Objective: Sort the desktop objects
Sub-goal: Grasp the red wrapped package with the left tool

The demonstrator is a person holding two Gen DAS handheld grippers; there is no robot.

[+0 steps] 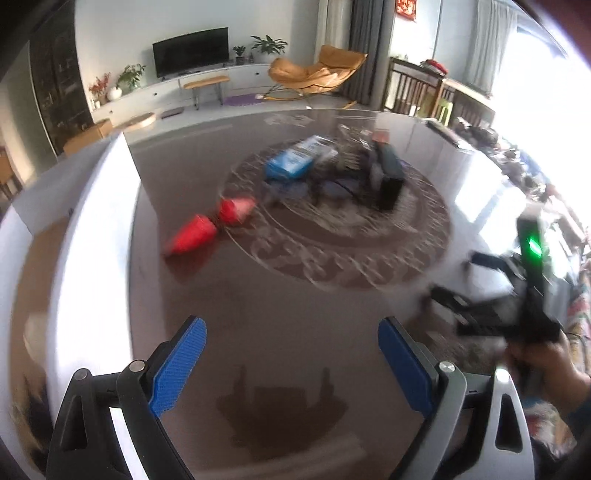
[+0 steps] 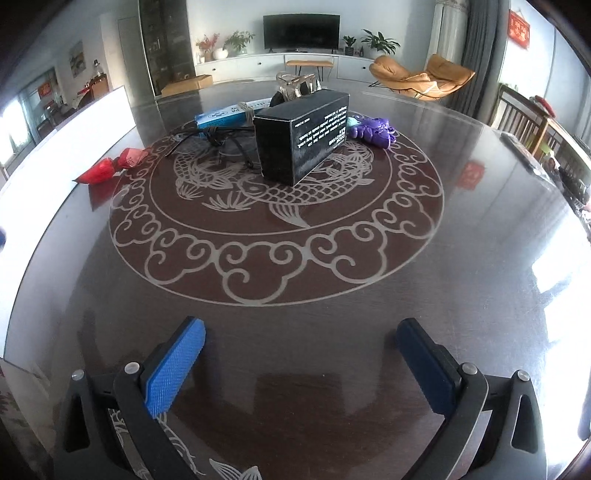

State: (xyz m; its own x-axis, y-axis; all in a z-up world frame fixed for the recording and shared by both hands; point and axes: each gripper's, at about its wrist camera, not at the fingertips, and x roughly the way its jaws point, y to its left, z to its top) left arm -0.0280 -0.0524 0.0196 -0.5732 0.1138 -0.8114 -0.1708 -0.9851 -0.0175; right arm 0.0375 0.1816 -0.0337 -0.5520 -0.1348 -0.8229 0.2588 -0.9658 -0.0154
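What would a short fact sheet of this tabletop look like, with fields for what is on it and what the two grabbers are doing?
surface: round dark table with a fish pattern
middle: black box, upright
behind it: blue box, black cord
right of it: purple toy
left edge: red wrapped item
left gripper: open, empty
right gripper: open, empty

Home living room: television (image 2: 301, 31), lounge chair (image 2: 421, 77)
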